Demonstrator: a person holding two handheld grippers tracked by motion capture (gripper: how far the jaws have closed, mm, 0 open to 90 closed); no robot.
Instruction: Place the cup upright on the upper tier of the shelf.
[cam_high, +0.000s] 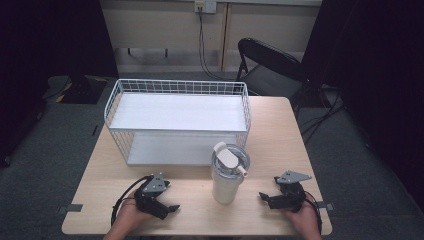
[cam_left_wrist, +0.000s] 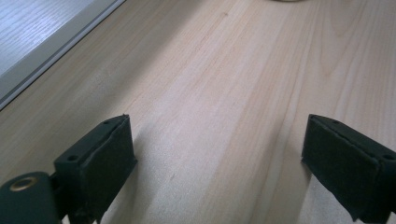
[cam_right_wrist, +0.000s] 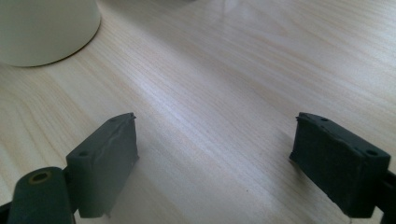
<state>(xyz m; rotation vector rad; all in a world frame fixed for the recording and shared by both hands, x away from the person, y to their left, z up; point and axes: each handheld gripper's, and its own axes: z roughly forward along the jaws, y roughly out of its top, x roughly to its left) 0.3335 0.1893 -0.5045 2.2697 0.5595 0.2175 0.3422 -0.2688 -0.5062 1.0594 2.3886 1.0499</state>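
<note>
- The tumbler (cam_high: 227, 175) stood upright on the desk (cam_high: 280, 135), just in front of the wire shelf rack (cam_high: 177, 117), between both grippers.
- The left gripper (cam_high: 172, 207) and right gripper (cam_high: 263, 196) rested low, jaws wide and empty, likely ready to approach it.

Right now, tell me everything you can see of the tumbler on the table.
The tumbler is a tall cream-white cup, slightly tapered toward its base, with a clear lid that carries a white flip tab. It stands upright on the wooden table, just in front of the white wire shelf rack, between the two grippers. Nothing grips or touches it; only its base rests on the tabletop. Its contents cannot be seen.
</note>
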